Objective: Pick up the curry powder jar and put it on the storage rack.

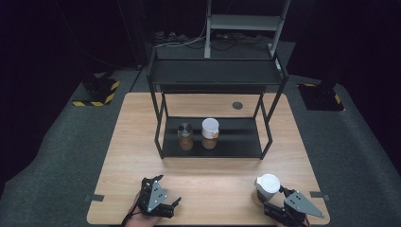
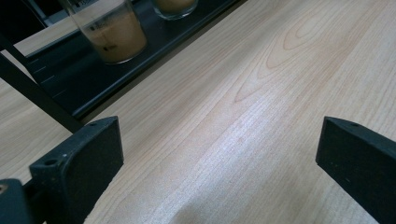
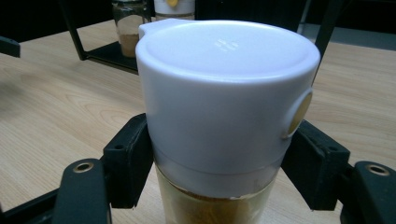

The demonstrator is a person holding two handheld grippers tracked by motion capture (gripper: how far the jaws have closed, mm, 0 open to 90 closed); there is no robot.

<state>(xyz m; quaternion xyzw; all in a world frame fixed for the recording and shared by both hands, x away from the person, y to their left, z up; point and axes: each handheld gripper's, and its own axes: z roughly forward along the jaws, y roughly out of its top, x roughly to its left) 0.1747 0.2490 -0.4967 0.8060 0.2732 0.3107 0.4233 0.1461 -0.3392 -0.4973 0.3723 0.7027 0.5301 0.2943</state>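
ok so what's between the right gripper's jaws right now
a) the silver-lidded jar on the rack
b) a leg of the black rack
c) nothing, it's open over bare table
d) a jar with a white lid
d: the right gripper view shows the jaws of the right gripper closed against both sides of the white-lidded jar, standing on the table.

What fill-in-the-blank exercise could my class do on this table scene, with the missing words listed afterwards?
1. The right gripper has its jaws on either side of a jar with a ____ lid.
2. The left gripper has its jaws ____, with bare table between them.
3. On the bottom shelf of the black rack stand ____ jars.

Missing words: white; open; two
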